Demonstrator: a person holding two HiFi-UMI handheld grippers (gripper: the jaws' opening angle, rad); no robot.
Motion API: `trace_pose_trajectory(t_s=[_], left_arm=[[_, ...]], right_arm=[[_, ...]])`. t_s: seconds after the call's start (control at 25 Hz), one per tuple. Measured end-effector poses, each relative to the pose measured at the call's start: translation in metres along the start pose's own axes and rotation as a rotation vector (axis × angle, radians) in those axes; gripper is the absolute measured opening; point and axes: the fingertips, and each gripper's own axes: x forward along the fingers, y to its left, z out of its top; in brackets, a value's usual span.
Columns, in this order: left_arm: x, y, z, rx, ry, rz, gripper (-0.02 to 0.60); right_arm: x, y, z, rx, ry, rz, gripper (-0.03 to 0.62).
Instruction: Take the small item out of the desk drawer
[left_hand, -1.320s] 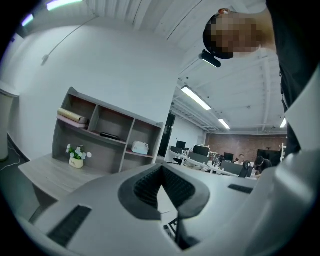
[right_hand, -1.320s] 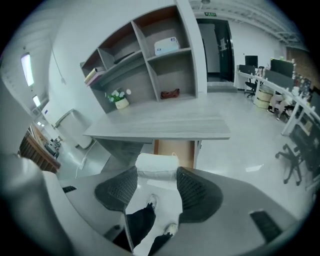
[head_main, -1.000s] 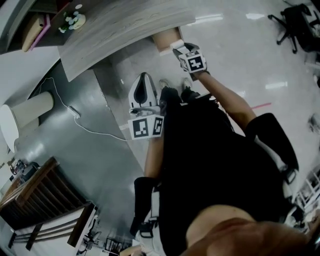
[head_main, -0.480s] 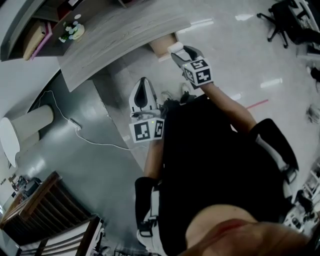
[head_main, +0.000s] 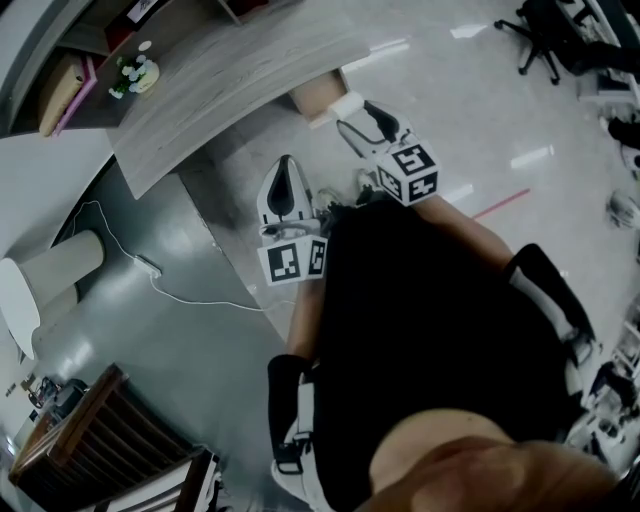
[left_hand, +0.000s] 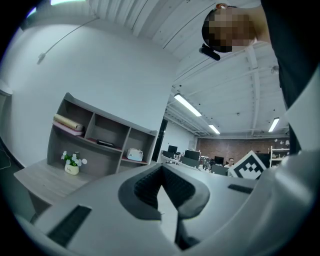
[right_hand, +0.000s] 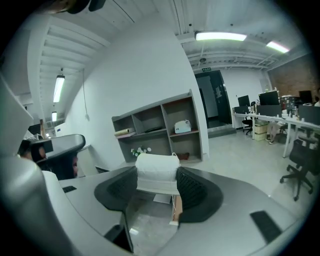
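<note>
Closest in, the left claw (head_main: 286, 172) hangs by the person's dark torso with its pads pressed together on nothing, and it has scarcely shifted over the last second. Further out, the right claw (right_hand: 157, 186) pinches a small white item (right_hand: 156, 170), a soft folded bundle, squarely between its pads. A second ago this claw sat tight against the open drawer (head_main: 318, 100). Now it has swung a little aside and back, so the item hangs just beside the drawer's front and appears clear of it. The removal looks essentially done. Beyond lies the grey wood desk (head_main: 230, 80), then the shelf unit with a small potted plant (head_main: 132, 72).
</note>
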Motion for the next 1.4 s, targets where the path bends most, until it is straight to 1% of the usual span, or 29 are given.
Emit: trace_pose_trajectory(t_s=[0.2,0.36,0.52,0.8,1.4], left_arm=[[0.0,0.002,-0.007,-0.002,0.012,-0.012,-0.003],[-0.001,0.006,-0.009,0.001,0.015,-0.013,-0.003],[0.001,0.012,-0.008,0.002,0.013,-0.015,-0.003],[0.003,0.018,-0.007,0.004,0.019,-0.015,-0.003],[0.009,0.016,-0.008,0.003,0.027,-0.032,-0.003]], right_arm=[[-0.031,0.017,0.015,0.001,-0.063,0.027,0.245],[-0.042,0.026,0.014,-0.004,-0.066,0.041,0.245],[-0.038,0.03,0.011,-0.013,-0.054,0.046,0.245],[-0.034,0.034,0.015,-0.015,-0.063,0.043,0.245],[-0.034,0.034,0.019,-0.021,-0.07,0.043,0.245]])
